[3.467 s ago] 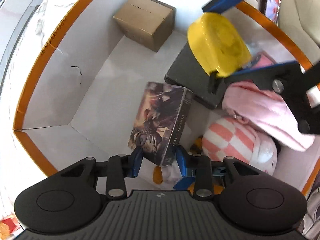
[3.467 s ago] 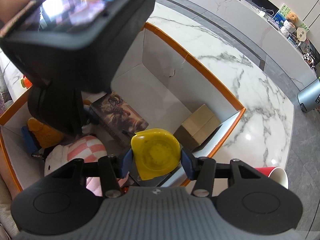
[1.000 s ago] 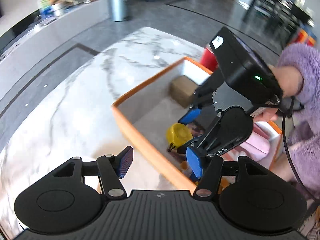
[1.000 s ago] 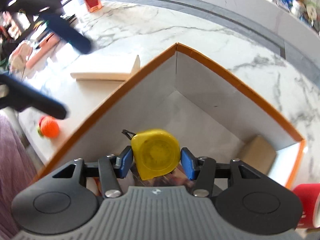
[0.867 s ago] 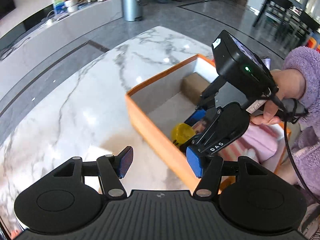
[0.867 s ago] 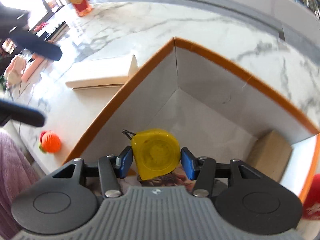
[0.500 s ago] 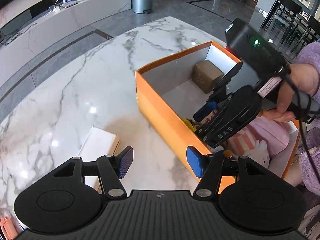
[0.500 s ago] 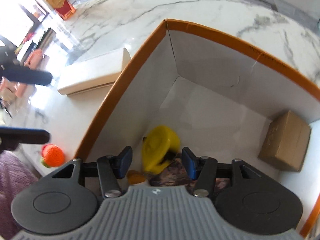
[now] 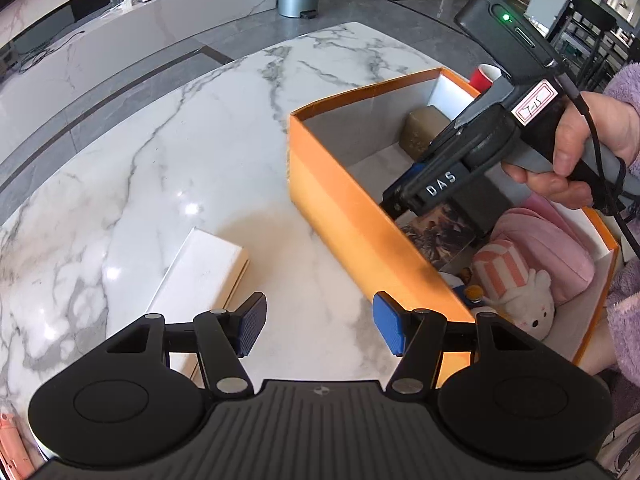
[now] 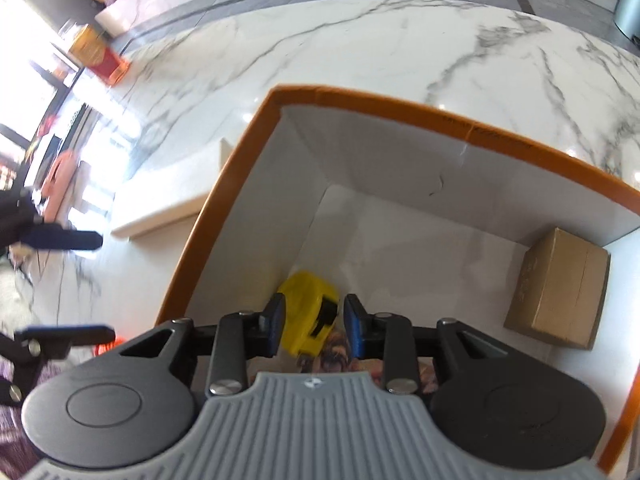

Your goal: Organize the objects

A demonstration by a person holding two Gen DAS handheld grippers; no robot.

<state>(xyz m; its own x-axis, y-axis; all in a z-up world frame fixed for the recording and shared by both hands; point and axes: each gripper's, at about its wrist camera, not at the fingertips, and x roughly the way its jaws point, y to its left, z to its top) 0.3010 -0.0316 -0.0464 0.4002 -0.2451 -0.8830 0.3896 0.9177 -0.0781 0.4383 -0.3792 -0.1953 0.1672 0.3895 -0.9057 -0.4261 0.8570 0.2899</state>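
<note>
While the right hand-held gripper hangs released inside the orange box, the yellow tape measure lies loose between its parted fingers, on the box floor. Over the table, the left hand-held gripper gapes, holding nothing.

Illustrated box behind hand-held gripper
</note>
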